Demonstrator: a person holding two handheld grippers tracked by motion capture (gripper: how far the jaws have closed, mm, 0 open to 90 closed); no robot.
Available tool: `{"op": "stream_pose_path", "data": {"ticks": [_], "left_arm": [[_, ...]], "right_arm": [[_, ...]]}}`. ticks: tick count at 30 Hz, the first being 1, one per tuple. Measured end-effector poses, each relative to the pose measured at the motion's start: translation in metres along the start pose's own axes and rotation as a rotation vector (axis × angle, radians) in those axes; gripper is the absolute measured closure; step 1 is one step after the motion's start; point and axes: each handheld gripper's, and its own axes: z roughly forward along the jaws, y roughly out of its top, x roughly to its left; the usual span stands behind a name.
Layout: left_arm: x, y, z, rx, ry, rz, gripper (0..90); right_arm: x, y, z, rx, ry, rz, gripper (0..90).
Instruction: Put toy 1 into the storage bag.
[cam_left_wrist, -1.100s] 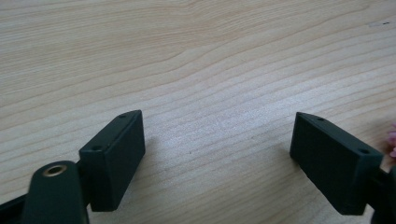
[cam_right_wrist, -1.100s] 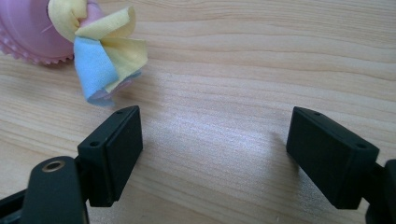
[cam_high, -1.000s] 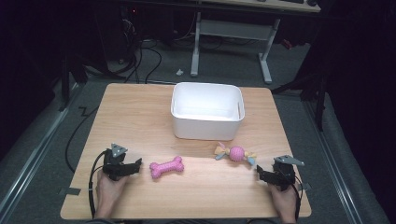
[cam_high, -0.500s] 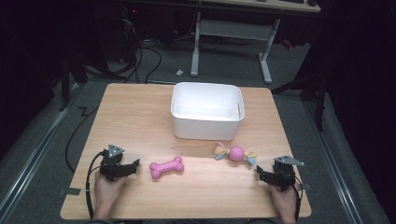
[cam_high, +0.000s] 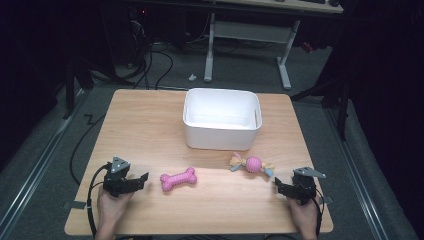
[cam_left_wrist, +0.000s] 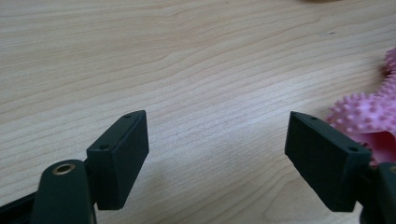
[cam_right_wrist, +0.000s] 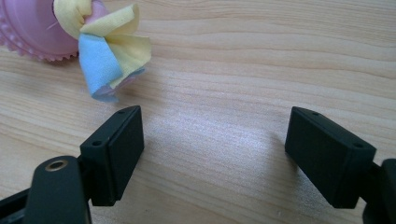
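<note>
Your left claw (cam_high: 142, 179) sits low at the near left of the tabletop (cam_high: 150, 120), pointing right toward the pink spiked bone toy (cam_high: 178, 179). Jaws spread wide with bare wood between them; they have just been closing a little, nothing caught. In the left gripper view the claw (cam_left_wrist: 217, 149) frames plain wood grain, and the bone toy (cam_left_wrist: 369, 116) lies just past the right-hand jaw, close beside it, though I cannot tell whether they touch.

Your right claw (cam_high: 278, 186) rests at the near right corner, pointing left. Jaws spread, nothing pinched. In the right gripper view the claw (cam_right_wrist: 215, 149) frames bare tabletop; the pink ball toy with knotted cloth ends (cam_right_wrist: 74, 32) lies ahead and up to the left, its blue and yellow cloth tail near the left-hand jaw tip but apart from it.

From the high view: the bone toy lies flat, slightly tilted, near the front edge, left of centre. The ball toy (cam_high: 252, 164) lies flat right of centre, a little farther from you than the bone, between the bone and your right claw. The two toys are apart.

White rectangular bin (cam_high: 221, 135) stands upright at mid-tabletop, beyond both toys, nearer the far edge. Its inside looks empty.

Both hands grip their tools from the near edge.
</note>
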Motion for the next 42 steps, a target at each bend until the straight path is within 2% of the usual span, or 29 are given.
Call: {"op": "stream_pose_path", "data": {"ticks": [8,13,18,27,30,34,42], "left_arm": [[-0.01,0.006,-0.012,-0.011,-0.018,0.031,23.8],[-0.019,0.01,-0.02,-0.037,-0.031,0.053,24.3],[-0.029,0.013,-0.025,-0.044,-0.061,0.071,24.3],[-0.05,0.013,-0.026,-0.018,-0.096,0.095,24.3],[-0.058,0.012,-0.025,-0.01,-0.087,0.125,25.4],[-0.068,0.01,-0.022,0.01,-0.096,0.151,26.4],[-0.079,0.005,-0.014,0.031,-0.101,0.178,27.8]], "right_arm": [[0.0,0.0,0.0,0.001,0.0,0.0,19.6],[0.0,0.0,0.0,0.002,-0.001,0.0,19.6],[0.0,0.0,0.0,0.001,0.0,0.0,19.6],[0.0,0.0,0.0,0.002,-0.001,0.0,19.6],[0.0,0.0,0.0,0.002,-0.001,0.0,19.6],[0.0,0.0,0.0,0.002,-0.001,0.0,19.6],[0.0,0.0,0.0,0.002,0.0,-0.001,19.6]]}}
